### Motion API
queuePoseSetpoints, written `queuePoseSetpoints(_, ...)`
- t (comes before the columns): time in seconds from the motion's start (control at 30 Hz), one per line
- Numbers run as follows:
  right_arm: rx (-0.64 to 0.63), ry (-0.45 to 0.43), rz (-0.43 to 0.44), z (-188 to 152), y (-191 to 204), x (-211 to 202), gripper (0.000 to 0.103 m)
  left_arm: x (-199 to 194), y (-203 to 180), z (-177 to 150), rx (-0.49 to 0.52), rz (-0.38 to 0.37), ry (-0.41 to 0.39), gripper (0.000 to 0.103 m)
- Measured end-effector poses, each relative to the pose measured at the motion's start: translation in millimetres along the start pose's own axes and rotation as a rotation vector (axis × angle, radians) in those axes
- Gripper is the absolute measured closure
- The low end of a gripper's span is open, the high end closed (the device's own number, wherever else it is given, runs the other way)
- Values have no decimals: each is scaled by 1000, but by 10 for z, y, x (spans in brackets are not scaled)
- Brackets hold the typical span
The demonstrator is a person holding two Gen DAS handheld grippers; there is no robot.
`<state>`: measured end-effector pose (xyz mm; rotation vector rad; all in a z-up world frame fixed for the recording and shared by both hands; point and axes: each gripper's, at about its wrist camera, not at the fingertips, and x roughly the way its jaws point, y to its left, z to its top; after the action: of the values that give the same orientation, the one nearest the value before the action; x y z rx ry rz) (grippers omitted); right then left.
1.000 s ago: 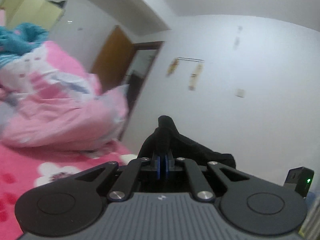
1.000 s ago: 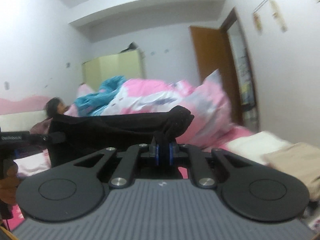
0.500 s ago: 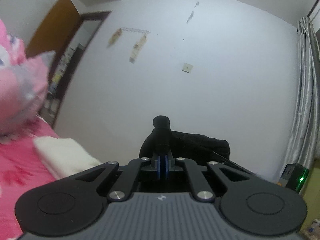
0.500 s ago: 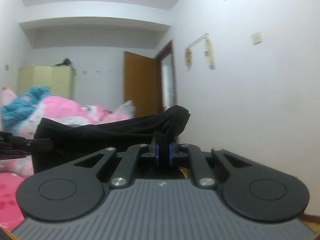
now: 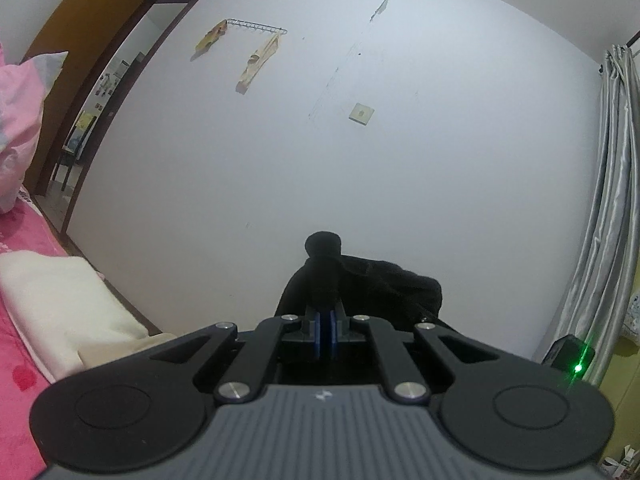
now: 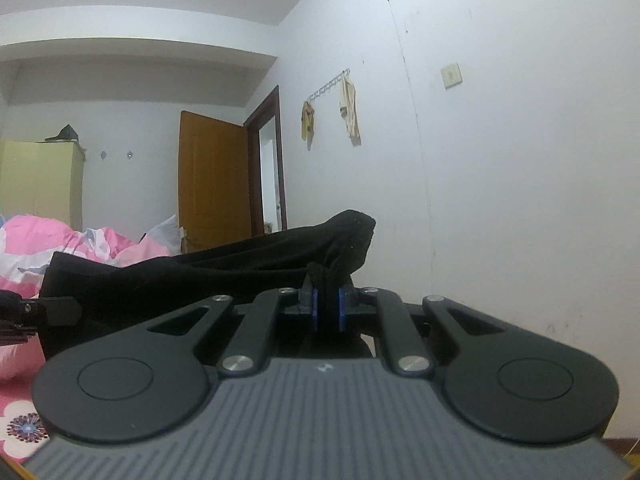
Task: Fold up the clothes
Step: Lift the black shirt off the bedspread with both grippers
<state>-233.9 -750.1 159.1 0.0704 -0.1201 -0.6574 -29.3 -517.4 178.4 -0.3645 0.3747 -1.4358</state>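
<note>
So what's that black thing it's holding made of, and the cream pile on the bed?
The black garment looks like soft matte knit, perhaps cotton: it sags, bunches and shows no shine. The cream folded pile looks fuzzy, possibly fleece or towelling; its edges are soft and blurred.

Open air ahead; wall [image 5: 400, 160] beyond, bed [image 5: 24, 320] left.

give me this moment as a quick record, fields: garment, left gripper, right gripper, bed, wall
garment: black garment, stretched between both grippers, off the bed
left gripper: shut on one end of the garment
right gripper: shut on the other end, cloth bunched above the jaws
bed: pink floral sheet, cream folded cloth, pink quilt
wall: white, hook rack holding two pale cloths
</note>
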Motion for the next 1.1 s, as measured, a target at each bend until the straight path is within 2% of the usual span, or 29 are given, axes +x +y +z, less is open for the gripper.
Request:
queuePoseSetpoints(0.13,25,17,38,-104,164,-21,96,-250,84,-24,2,31,4,98)
queuePoseSetpoints(0.23,41,28,92,-111,407,-98,96,-646,114,24,-3,55,-17,98)
queuePoseSetpoints(0.43,64,53,250,-31,1020,-495,96,-1729,109,88,-18,120,-94,98)
queuePoseSetpoints(0.6,95,122,415,-66,1736,-650,96,-2675,211,26,-55,231,-156,98)
queuePoseSetpoints(0.7,114,206,537,-207,2212,-727,96,-3302,391,-90,-124,316,-198,98)
queuePoseSetpoints(0.77,117,272,615,-366,2613,-716,96,-3694,546,-184,-165,402,-219,98)
queuePoseSetpoints(0.93,99,516,807,-1004,3879,-487,95,-4477,1189,-430,-315,641,-237,98)
queuePoseSetpoints(1.03,93,675,857,-1474,4666,-378,94,-4855,1734,-668,-423,779,-230,98)
queuePoseSetpoints(1.1,80,781,846,-1813,5036,-231,92,-5029,2111,-805,-502,845,-218,98)
